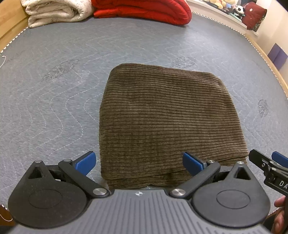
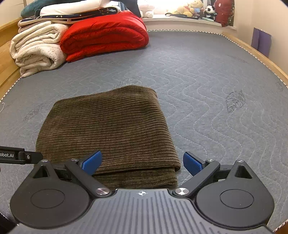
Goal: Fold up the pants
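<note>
Brown corduroy pants (image 1: 158, 117) lie folded into a compact rectangle on the grey quilted mattress (image 1: 54, 100). In the right wrist view the same pants (image 2: 108, 129) show stacked layers at their near edge. My left gripper (image 1: 138, 162) is open just above the near left part of the bundle, holding nothing. My right gripper (image 2: 142, 162) is open over the near right corner, its blue pads (image 2: 192, 164) wide apart and empty. The right gripper's tip (image 1: 270, 165) shows at the right edge of the left wrist view.
A rolled cream blanket (image 2: 36, 50) and a folded red blanket (image 2: 104, 36) sit at the far left of the mattress (image 2: 207, 75). A wooden bed frame (image 2: 252, 52) rims it. Plush toys (image 2: 194, 8) line a ledge beyond. A person's fingers (image 1: 280, 210) show at lower right.
</note>
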`<state>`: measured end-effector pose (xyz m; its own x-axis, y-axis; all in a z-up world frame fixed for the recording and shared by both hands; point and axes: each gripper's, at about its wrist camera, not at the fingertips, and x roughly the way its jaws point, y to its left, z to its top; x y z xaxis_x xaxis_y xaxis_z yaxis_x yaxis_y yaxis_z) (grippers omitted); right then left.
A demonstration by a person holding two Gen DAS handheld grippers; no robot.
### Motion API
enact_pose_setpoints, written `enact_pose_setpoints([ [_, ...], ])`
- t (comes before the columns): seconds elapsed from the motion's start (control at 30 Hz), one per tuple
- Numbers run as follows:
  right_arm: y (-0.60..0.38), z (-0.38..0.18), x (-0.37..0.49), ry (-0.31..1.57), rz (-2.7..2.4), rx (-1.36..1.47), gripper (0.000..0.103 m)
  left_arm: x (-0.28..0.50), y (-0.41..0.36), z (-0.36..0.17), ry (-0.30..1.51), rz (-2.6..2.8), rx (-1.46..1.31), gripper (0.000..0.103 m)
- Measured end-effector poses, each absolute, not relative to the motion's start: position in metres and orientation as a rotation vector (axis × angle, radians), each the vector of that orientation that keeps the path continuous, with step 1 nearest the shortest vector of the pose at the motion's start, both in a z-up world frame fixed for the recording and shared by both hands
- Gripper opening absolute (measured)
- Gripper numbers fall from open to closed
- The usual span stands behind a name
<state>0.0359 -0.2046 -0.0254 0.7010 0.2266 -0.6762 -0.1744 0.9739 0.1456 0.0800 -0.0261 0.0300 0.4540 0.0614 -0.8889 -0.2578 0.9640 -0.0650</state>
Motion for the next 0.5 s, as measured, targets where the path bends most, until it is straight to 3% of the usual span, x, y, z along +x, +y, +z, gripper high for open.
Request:
enact_pose_setpoints([
  [0.5, -0.2029, -0.0254, 0.0362, 0.765, 0.226, 0.072, 0.097, 0.0808, -0.0285, 0.0292, 1.086, 0.195, -0.198, 0.103],
])
